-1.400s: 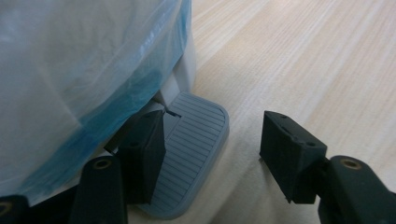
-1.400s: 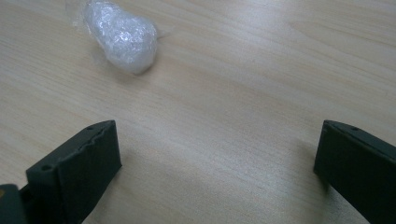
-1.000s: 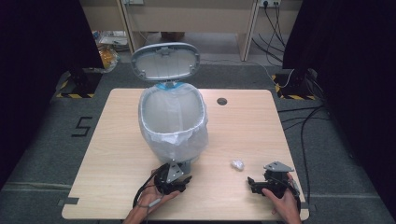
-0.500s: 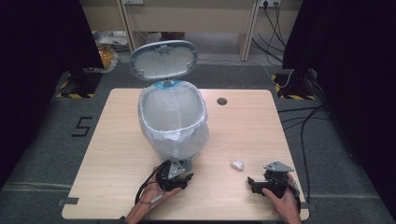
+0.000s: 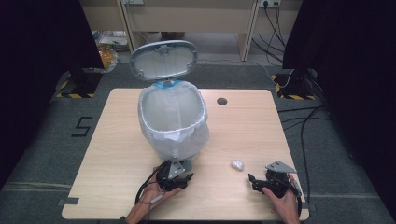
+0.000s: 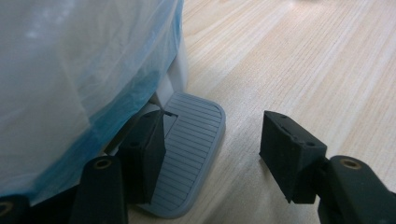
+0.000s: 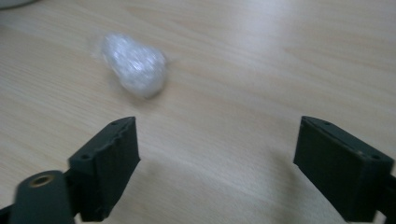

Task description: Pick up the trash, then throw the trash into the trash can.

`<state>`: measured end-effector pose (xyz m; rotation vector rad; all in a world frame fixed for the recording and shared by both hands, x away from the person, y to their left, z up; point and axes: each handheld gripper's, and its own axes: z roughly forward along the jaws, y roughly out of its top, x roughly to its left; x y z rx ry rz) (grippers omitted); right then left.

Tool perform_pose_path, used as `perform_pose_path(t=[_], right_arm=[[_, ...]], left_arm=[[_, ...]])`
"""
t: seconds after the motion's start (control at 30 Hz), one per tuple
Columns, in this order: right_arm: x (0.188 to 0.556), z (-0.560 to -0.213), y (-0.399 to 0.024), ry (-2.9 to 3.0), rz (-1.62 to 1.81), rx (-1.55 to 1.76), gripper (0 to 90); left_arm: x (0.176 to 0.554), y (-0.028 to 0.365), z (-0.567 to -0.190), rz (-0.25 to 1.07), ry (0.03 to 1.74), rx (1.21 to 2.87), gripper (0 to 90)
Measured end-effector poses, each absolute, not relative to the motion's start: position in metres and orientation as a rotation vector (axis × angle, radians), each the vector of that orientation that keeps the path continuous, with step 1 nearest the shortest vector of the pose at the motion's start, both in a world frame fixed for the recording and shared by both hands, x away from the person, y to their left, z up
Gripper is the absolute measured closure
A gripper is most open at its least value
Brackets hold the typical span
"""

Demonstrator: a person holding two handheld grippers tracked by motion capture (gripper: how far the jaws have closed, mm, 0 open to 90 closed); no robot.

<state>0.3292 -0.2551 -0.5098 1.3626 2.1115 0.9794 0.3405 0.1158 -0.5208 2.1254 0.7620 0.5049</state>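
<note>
Pedal bin upright mid-bench, lid raised, white liner over rim, grey ribbed pedal at base, crumpled white wad lying near it

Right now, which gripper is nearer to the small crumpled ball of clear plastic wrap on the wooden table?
Right. The right gripper sits just beside the plastic ball, jaws open toward it. The left gripper is farther off, one jaw on the bin's grey pedal.

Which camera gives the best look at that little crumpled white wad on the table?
The right gripper view: the crumpled wad lies close ahead of the open right claw. In the high view it is a tiny white speck beside the bin.
</note>
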Motion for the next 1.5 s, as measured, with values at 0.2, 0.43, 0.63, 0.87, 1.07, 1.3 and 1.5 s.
perform_pose_path(t=[0.2, 0.43, 0.63, 0.87, 1.07, 1.3, 1.5], right_arm=[[0.327, -0.496, -0.238, 2.119, 1.042, 1.254, 15.1], [0.338, -0.497, -0.214, 2.169, 1.000, 1.187, 19.9], [0.350, -0.502, -0.206, 2.188, 0.951, 1.171, 31.3], [0.360, -0.505, -0.199, 2.225, 0.952, 1.143, 43.5], [0.363, -0.510, -0.199, 2.267, 0.914, 1.117, 59.4], [0.359, -0.503, -0.203, 2.234, 0.976, 1.124, 60.3], [0.357, -0.494, -0.204, 2.209, 0.996, 1.117, 60.2]], left_arm=[[0.340, 0.116, -0.521, 0.503, 0.762, 2.125, 39.7], [0.340, 0.115, -0.521, 0.519, 0.755, 2.131, 39.7], [0.340, 0.115, -0.521, 0.525, 0.748, 2.139, 39.6], [0.340, 0.115, -0.521, 0.526, 0.747, 2.139, 39.6], [0.339, 0.114, -0.521, 0.533, 0.751, 2.140, 39.6], [0.339, 0.114, -0.521, 0.539, 0.746, 2.145, 39.6], [0.339, 0.114, -0.521, 0.537, 0.745, 2.146, 39.6]])
